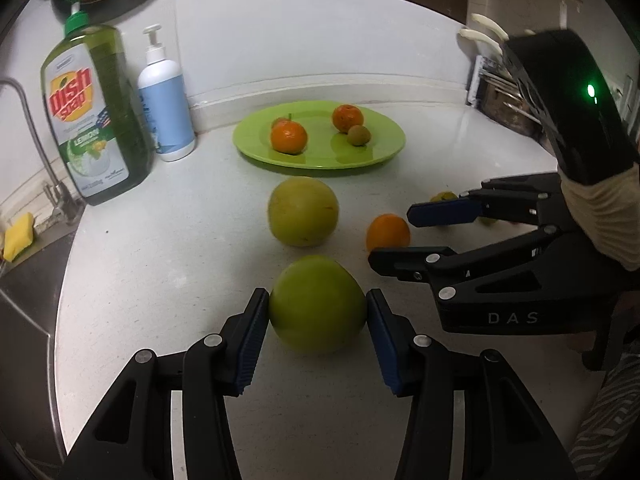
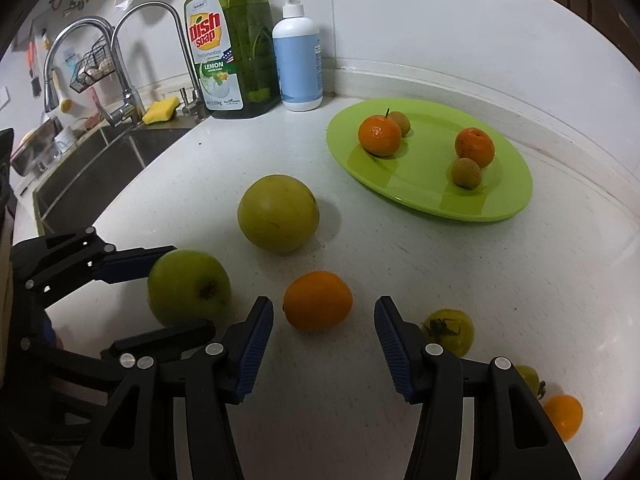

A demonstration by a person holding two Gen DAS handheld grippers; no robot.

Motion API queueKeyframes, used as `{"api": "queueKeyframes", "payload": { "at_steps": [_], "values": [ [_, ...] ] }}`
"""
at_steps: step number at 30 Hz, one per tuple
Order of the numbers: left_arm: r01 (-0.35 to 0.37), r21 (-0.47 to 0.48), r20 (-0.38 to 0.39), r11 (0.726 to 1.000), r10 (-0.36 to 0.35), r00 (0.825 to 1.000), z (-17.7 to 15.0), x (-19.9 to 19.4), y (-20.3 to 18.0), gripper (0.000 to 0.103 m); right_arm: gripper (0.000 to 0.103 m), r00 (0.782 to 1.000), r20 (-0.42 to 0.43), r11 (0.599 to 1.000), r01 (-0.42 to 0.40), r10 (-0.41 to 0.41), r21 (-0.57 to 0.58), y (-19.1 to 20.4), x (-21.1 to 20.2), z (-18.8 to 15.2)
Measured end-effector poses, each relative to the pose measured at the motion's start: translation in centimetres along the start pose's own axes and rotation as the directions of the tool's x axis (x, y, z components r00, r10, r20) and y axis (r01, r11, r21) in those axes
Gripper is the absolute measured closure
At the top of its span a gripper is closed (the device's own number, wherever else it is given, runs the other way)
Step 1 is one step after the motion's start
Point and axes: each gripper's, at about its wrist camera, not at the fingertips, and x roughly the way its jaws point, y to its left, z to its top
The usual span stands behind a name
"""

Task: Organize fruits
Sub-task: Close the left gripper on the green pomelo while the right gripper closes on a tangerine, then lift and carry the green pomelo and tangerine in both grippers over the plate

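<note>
L wrist: left gripper (image 1: 317, 312) pads tight on both sides of green apple (image 1: 317, 304) | 2nd apple (image 1: 303, 211), green plate (image 1: 384, 148) ahead, bare counter (image 1: 160, 260) to its left | R wrist: right gripper (image 2: 324, 320) jaws apart, gripping nothing | orange (image 2: 318, 300) just ahead btw tips, not touching | tomato (image 2: 450, 330) by right finger | clear counter ahead-right to plate rim (image 2: 440, 206)

My home kitchen, white countertop (image 2: 440, 280) I work at, steel sink (image 2: 100, 168) with curved taps (image 2: 132, 60), dish soap bottle (image 2: 232, 48), pump dispenser (image 2: 298, 48), yellow sponge (image 2: 161, 109), green plate (image 2: 500, 200) of fruit
</note>
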Motion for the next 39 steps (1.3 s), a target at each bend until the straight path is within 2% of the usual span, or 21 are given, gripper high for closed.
{"api": "queueKeyframes", "payload": {
  "at_steps": [4, 10, 19, 26, 39],
  "values": [
    [-0.022, -0.022, 0.013, 1.0, 0.022, 1.0, 0.3, -0.5, 0.4, 0.054, 0.052, 1.0, -0.002, 1.0, -0.003, 0.003, -0.001, 0.2, 0.3, 0.2],
    [-0.043, -0.043, 0.013, 0.998, 0.043, 0.999, 0.6, -0.5, 0.6, 0.055, 0.065, 1.0, -0.014, 1.0, -0.011, 0.011, -0.006, 0.3, 0.8, 0.3],
    [-0.046, -0.067, 0.022, 0.997, 0.048, 0.999, 0.8, -0.8, 0.8, 0.054, 0.065, 1.0, -0.01, 1.0, -0.016, 0.016, -0.002, 0.5, 0.3, 0.1],
    [-0.038, -0.072, 0.061, 0.997, 0.043, 0.997, 1.9, -2.1, 0.5, 0.054, 0.065, 1.0, 0.016, 1.0, -0.018, 0.018, 0.015, 0.3, -1.2, 0.1],
    [-0.005, -0.037, 0.138, 0.999, 0.01, 0.99, 5.6, -3.9, -0.9, 0.055, 0.065, 0.99, 0.134, 0.997, 0.032, -0.042, 0.071, -1.8, -5.9, 2.1]
  ]
}}
